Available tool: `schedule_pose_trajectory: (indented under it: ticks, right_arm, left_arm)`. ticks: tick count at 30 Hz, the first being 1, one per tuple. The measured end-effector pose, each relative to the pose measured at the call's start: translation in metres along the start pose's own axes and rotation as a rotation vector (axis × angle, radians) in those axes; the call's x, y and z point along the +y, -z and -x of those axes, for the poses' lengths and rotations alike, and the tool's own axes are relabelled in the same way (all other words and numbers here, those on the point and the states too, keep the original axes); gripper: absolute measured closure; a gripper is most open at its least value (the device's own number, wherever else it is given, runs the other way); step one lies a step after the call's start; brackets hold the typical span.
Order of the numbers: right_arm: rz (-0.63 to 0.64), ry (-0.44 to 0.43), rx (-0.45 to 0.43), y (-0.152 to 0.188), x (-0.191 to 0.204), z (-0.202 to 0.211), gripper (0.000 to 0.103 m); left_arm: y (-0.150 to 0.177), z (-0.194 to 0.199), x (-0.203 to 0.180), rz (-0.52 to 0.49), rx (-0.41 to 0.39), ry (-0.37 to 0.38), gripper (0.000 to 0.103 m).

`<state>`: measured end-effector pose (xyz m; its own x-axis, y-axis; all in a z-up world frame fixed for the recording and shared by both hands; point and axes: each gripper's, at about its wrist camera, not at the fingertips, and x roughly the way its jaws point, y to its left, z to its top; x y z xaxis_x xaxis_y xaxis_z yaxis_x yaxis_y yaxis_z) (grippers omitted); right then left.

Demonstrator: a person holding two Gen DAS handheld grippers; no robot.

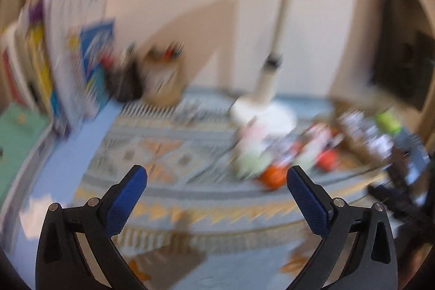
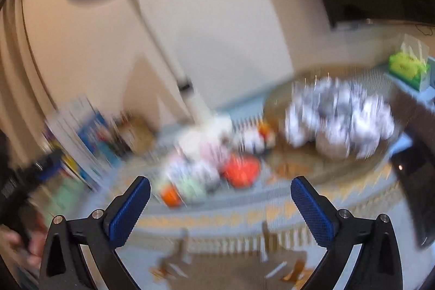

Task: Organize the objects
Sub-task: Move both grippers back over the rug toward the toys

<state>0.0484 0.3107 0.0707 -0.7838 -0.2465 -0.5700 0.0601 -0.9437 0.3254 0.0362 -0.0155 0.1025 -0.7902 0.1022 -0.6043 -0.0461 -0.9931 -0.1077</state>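
both grippers hang spread wide and empty over the patterned mat (image 1: 174,154), and both views are smeared with blur, so detail is thin. left gripper (image 1: 217,184) sits low centre of its frame, right gripper (image 2: 220,195) the same in its own. the things to organize lie in a loose heap right of centre in the left view: an orange piece (image 1: 273,175), a pale green one (image 1: 250,161), and a red one (image 2: 240,170) clearer in the right view, all close together, some likely touching. behind them stands the lamp base (image 1: 267,113), and at mid right of the right view a round tray (image 2: 299,170) carries crumpled silvery wrappers (image 2: 339,121). the risk, by the look of it: closing in at this pace on a tight heap could knock neighbours aside or catch two pieces at once, and the lamp stem is near enough to clip. open room lies lower left over bare mat; books (image 1: 73,67) wall the left edge, a green box (image 2: 406,67) sits upper right.
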Motion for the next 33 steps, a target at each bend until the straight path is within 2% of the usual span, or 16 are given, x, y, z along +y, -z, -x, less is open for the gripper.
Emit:
schedule_pose_trajectory:
  ticks: [2,5,6,7,9,12,19,25,29,33]
  right_arm:
    - [-0.01,0.023,0.033,0.016,0.001,-0.017,0.0]
    - [-0.032,0.074,0.041,0.019,-0.006,-0.023,0.0]
    - [-0.05,0.068,0.033,0.019,-0.011,-0.022,0.0]
    - [-0.081,0.069,0.038,0.02,-0.018,-0.022,0.0]
    - [-0.137,0.058,0.064,0.019,-0.028,-0.026,0.0]
    - [-0.218,-0.031,0.107,0.016,-0.045,-0.036,0.0]
    - [-0.339,-0.018,0.106,0.018,-0.067,-0.036,0.0]
    - [-0.28,0.056,0.083,0.016,-0.055,-0.032,0.0]
    - [-0.182,0.09,0.113,0.017,-0.037,-0.037,0.0]
    - [-0.13,0.107,0.125,0.019,-0.027,-0.037,0.0]
  left_arm:
    - [0.02,-0.019,0.007,-0.009,0.031,-0.001,0.001]
    - [0.037,-0.033,0.009,0.0,0.031,-0.015,0.001]
    - [0.037,-0.035,0.009,0.002,0.063,-0.009,0.001]
    - [0.037,-0.034,0.008,-0.001,0.051,0.012,0.001]
    - [0.041,-0.027,0.008,-0.003,0.017,0.004,0.001]
    - [0.045,-0.03,0.007,-0.003,0.039,0.013,0.001]
    - [0.046,-0.036,0.019,0.064,0.061,0.042,0.001]
    - [0.046,-0.039,0.031,0.132,0.08,0.08,0.001]
    - [0.046,-0.043,0.041,0.189,0.103,0.105,0.001]
    - [0.047,-0.054,0.046,0.225,0.165,0.131,0.001]
